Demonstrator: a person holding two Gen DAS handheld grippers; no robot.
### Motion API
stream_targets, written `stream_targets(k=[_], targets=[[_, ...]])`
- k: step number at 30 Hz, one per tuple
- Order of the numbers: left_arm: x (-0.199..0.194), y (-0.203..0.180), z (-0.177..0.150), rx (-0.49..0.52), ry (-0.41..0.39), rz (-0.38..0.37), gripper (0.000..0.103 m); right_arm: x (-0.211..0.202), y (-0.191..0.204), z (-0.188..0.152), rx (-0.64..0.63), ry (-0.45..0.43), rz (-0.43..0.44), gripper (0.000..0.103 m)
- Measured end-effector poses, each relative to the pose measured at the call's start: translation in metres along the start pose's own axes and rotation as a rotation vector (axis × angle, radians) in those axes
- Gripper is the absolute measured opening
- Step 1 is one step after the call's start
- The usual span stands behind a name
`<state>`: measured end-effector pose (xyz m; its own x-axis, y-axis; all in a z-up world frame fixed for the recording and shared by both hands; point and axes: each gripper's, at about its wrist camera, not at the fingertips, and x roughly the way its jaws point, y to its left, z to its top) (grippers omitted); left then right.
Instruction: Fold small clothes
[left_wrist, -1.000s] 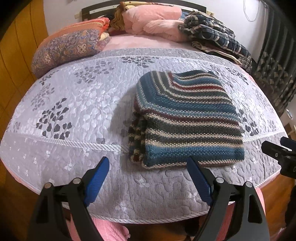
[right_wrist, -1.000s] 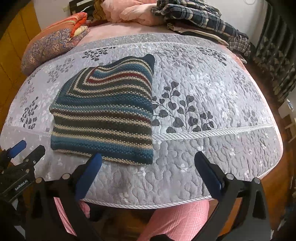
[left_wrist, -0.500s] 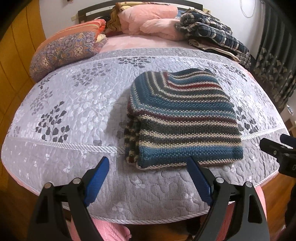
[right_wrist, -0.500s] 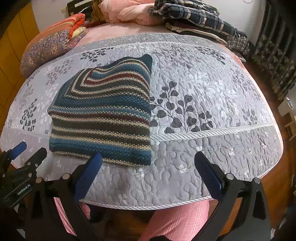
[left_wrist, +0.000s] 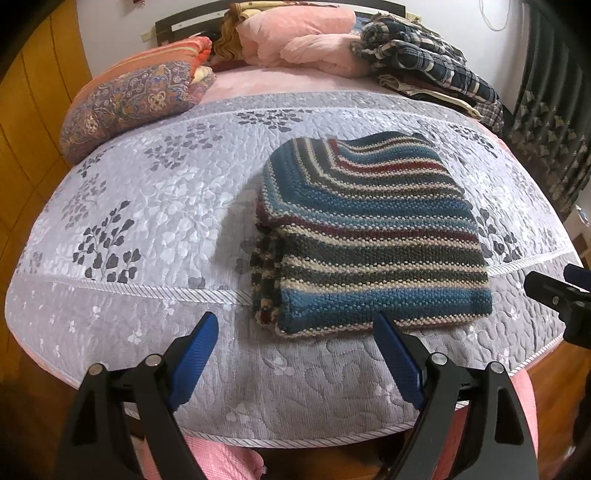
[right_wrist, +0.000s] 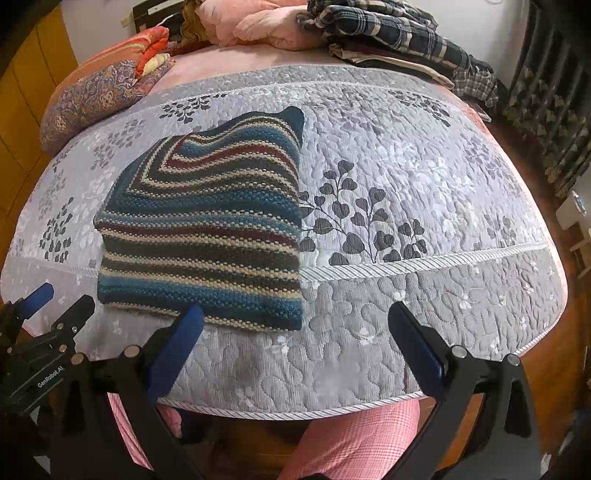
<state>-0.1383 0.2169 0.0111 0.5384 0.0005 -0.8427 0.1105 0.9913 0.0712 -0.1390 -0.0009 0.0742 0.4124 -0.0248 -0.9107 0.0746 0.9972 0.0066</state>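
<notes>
Only one readable text: white letters "GenRobot.AI" printed on the black body of the left claw (right_wrist: 55, 302), seen at the lower left edge of the right wrist view. Nothing else legible.

Home bedroom: quilted bed (left_wrist: 155, 206), pillows (left_wrist: 129, 107), curtain (left_wrist: 550, 122).

Black tongs (left_wrist: 295, 354) with ribbed blue pads (left_wrist: 194, 356), silver rivets; person wears pink checked clothing (right_wrist: 354, 439).

patterned pillow (left_wrist: 133, 107), plaid clothes (left_wrist: 424, 66)
</notes>
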Motion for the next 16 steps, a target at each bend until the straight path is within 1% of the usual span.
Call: stream_targets(k=[16], targets=[[0.0016, 0.0011, 0.0012, -0.002, 0.001, -0.001, 0.086, 0.0063, 0.0002, 0.0028, -0.003, 0.024, -0.01, 0.1]])
